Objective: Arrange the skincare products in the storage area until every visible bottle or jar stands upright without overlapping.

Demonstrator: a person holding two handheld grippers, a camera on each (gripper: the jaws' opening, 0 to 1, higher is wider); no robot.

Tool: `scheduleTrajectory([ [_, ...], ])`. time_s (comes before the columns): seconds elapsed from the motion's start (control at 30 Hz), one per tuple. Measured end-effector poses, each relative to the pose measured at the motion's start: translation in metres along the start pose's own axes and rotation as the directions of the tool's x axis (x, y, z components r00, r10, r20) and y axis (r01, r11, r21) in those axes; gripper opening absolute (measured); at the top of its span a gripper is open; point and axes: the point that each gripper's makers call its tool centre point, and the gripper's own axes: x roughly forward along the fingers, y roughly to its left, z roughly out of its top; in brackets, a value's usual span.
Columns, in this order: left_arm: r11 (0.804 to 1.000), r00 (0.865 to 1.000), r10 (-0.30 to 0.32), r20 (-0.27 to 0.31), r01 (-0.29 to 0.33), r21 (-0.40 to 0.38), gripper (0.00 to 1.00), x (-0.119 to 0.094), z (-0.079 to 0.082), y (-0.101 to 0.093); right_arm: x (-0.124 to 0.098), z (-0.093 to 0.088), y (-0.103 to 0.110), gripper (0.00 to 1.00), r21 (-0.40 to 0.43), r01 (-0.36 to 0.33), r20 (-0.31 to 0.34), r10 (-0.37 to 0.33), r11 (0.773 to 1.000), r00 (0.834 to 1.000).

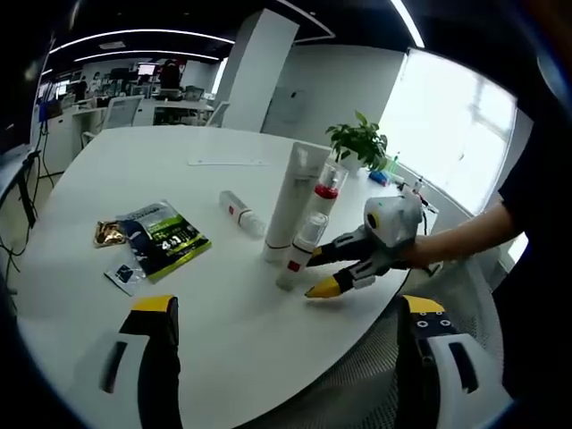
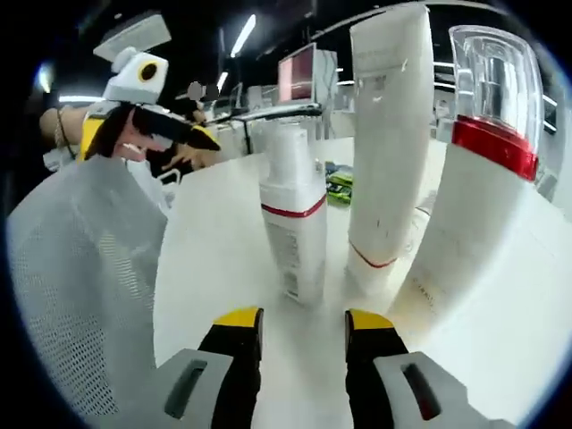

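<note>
Right hand-held gripper (image 2: 302, 326) jaws apart, empty, near small white red-banded bottle (image 2: 296, 228); label print illegible. Tall white tube (image 2: 387, 143) upright on white counter (image 1: 134, 161). Left hand-held gripper (image 1: 290, 308) jaws apart.

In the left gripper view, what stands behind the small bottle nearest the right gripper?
Behind the small bottle stand a tall white tube and a red-collared bottle with a clear cap. Their lower parts are partly covered by it; a fourth bottle lies flat beyond.

- Daylight floods through the window (image 1: 451, 125), blown out to white glare.
- Ceiling light strips (image 1: 134, 40) glow overhead.
- The white table (image 1: 134, 170) is evenly bright, shadows faint.
- Fisheye bending curves the edges.
- In the right gripper view the near clear-capped bottle (image 2: 483, 170) looks soft.
</note>
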Motion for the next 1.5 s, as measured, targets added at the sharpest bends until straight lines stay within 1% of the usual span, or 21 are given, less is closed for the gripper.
scheduleTrajectory([
  [0.1,1.000,1.000,-0.003,0.010,0.003,-0.005,0.95,0.000,0.002,-0.001,0.001,0.008,0.001,0.38,0.180,0.070,0.010,-0.073,0.981,0.997],
  [0.13,1.000,1.000,-0.003,0.013,0.003,-0.007,0.95,0.001,0.002,-0.001,0.001,0.002,0.000,0.37,0.193,0.112,-0.032,-0.108,0.975,0.994],
  [0.2,1.000,1.000,-0.008,0.013,0.008,-0.009,0.94,0.003,0.002,-0.001,0.003,0.005,0.004,0.36,0.242,0.146,-0.025,-0.145,0.959,0.989],
  [0.23,1.000,1.000,-0.016,0.001,0.016,-0.004,0.94,0.007,0.001,0.000,0.003,0.003,0.003,0.36,0.245,0.170,-0.044,-0.164,0.955,0.985],
  [0.3,0.998,0.998,-0.050,-0.048,0.052,0.035,0.93,0.017,-0.006,0.001,0.000,-0.005,0.001,0.34,0.218,0.229,-0.105,-0.210,0.949,0.972],
  [0.37,0.994,0.992,-0.096,-0.087,0.100,0.042,0.87,0.029,-0.012,0.002,-0.005,-0.006,0.006,0.31,0.232,0.242,-0.116,-0.220,0.942,0.968],
  [0.4,0.986,0.978,-0.159,-0.136,0.165,0.031,0.83,0.038,-0.019,-0.003,-0.008,-0.007,0.009,0.28,0.271,0.244,-0.114,-0.221,0.931,0.969],
  [0.43,0.979,0.969,-0.196,-0.153,0.202,0.025,0.80,0.044,-0.021,-0.006,-0.010,-0.007,0.013,0.26,0.296,0.236,-0.104,-0.215,0.926,0.971],
  [0.47,0.965,0.952,-0.253,-0.173,0.261,0.031,0.78,0.054,-0.023,-0.013,-0.014,-0.007,0.016,0.25,0.298,0.237,-0.098,-0.217,0.925,0.971],
  [0.5,0.953,0.940,-0.294,-0.175,0.303,0.025,0.78,0.060,-0.022,-0.018,-0.016,-0.008,0.019,0.26,0.303,0.243,-0.097,-0.224,0.922,0.970],
  [0.53,0.934,0.919,-0.352,-0.179,0.358,-0.003,0.77,0.068,-0.022,-0.026,-0.015,-0.011,0.020,0.25,0.305,0.242,-0.097,-0.223,0.921,0.970],
  [0.6,0.914,0.900,-0.404,-0.164,0.405,-0.025,0.72,0.082,-0.020,-0.026,-0.014,-0.014,0.023,0.21,0.303,0.245,-0.099,-0.225,0.921,0.969],
  [0.73,0.903,0.888,-0.411,-0.205,0.427,0.039,0.59,0.094,-0.018,-0.020,-0.014,-0.014,0.025,0.18,0.273,0.264,-0.104,-0.244,0.925,0.964],
  [0.83,0.888,0.891,-0.384,-0.243,0.429,0.168,0.47,0.102,-0.015,-0.005,-0.015,-0.012,0.025,0.16,0.229,0.266,-0.121,-0.243,0.936,0.962],
  [0.87,0.889,0.892,-0.378,-0.248,0.425,0.171,0.43,0.103,-0.015,-0.002,-0.015,-0.011,0.023,0.15,0.194,0.273,-0.121,-0.253,0.942,0.960],
  [0.97,0.887,0.903,-0.346,-0.255,0.404,0.225,0.29,0.113,-0.010,0.007,-0.014,-0.007,0.026,0.17,0.179,0.269,-0.129,-0.248,0.947,0.960],
  [1.07,0.862,0.919,-0.276,-0.282,0.366,0.350,0.15,0.124,-0.011,0.020,-0.011,0.000,0.026,0.16,0.167,0.282,-0.115,-0.265,0.945,0.957],
  [1.17,0.816,0.903,-0.264,-0.340,0.397,0.421,0.10,0.131,-0.019,0.022,-0.006,0.003,0.026,0.16,0.154,0.297,-0.115,-0.282,0.942,0.953],
  [1.23,0.810,0.899,-0.272,-0.344,0.407,0.422,0.09,0.133,-0.020,0.020,-0.005,0.005,0.026,0.16,0.146,0.300,-0.112,-0.286,0.943,0.952],
  [1.33,0.797,0.877,-0.316,-0.362,0.452,0.400,0.08,0.133,-0.020,0.012,-0.003,0.007,0.025,0.15,0.130,0.307,-0.111,-0.294,0.943,0.949],
  [1.5,0.771,0.855,-0.337,-0.393,0.491,0.406,0.10,0.135,-0.026,0.008,-0.002,0.007,0.019,0.15,0.092,0.310,-0.118,-0.299,0.946,0.947],
])
